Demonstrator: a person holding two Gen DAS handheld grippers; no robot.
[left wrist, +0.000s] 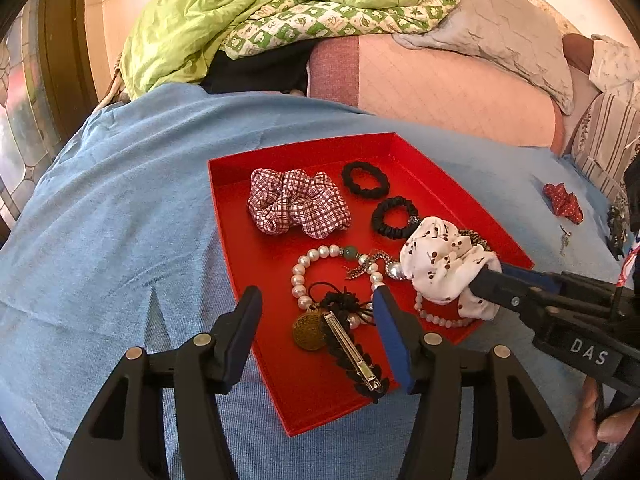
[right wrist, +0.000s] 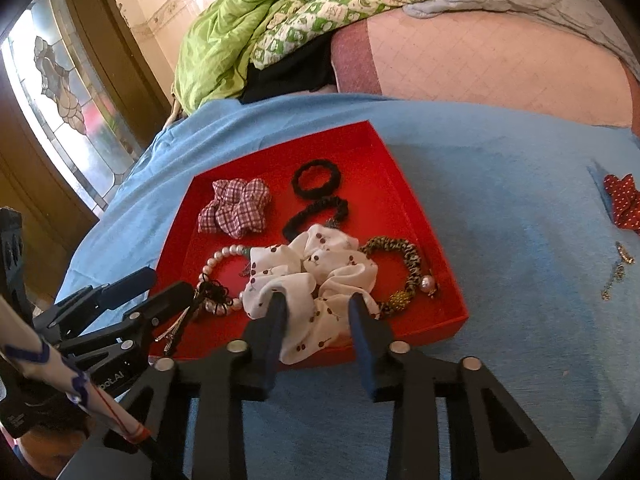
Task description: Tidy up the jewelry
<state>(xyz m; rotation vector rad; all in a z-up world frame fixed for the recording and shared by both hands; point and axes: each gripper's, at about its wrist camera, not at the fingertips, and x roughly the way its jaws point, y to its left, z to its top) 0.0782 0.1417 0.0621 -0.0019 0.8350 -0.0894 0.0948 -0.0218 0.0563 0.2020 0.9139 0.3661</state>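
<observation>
Blue cloth (right wrist: 460, 184): right gripper (right wrist: 318, 300) pinches white scrunchie (right wrist: 316, 276) hiding pearls; left gripper (left wrist: 316, 300) open.

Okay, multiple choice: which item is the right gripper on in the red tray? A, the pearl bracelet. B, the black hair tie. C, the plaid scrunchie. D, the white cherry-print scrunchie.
D: the right gripper has the white cherry-print scrunchie bunched between its fingers at the near edge of the red tray.
</observation>
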